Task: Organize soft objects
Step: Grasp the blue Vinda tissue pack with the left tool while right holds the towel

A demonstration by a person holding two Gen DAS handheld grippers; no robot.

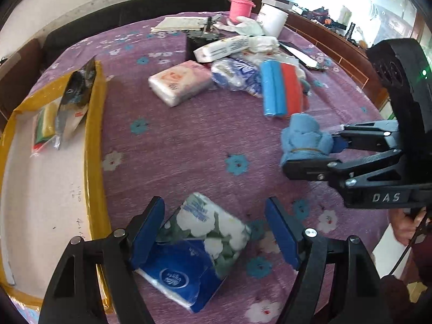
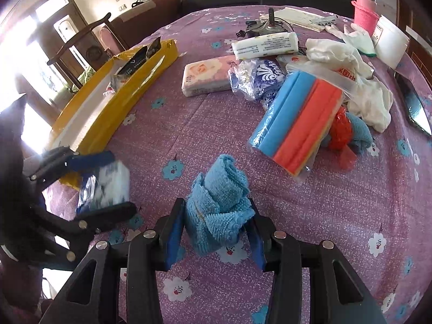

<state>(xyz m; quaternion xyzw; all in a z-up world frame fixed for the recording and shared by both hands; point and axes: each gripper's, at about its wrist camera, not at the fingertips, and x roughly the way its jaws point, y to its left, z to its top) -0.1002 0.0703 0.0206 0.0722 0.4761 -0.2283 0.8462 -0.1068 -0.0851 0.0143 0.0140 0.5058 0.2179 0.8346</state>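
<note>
Tissue packs [image 1: 199,248] sit between my left gripper [image 1: 216,232] pads, one floral green and white, one blue, lying on the purple flowered tablecloth [image 1: 175,145]; the left pad [image 1: 147,232] touches the packs, the right pad stands apart from them, so that gripper's jaws are spread and grip nothing. From the right wrist view the same packs look blurred between those fingers, and I cannot tell more there. My right gripper [image 2: 216,232] is clamped on a rolled blue towel [image 2: 220,202], both pads pressed into its pile, the roll sticking up past the fingertips. Just beside my left gripper, along the cloth's edge, is the yellow-rimmed tray [image 1: 94,140] with a white floor, holding a dark packet [image 1: 75,89] and a small bag of coloured cloths [image 1: 44,127] at its far end. Farther across the table lie a pink tissue pack [image 1: 181,83], a blue and white wrapped bundle [image 1: 237,77], a clear bag of blue and red sponges [image 2: 299,124], white gloves [image 2: 348,37] and a pink bottle [image 1: 241,2].
</note>
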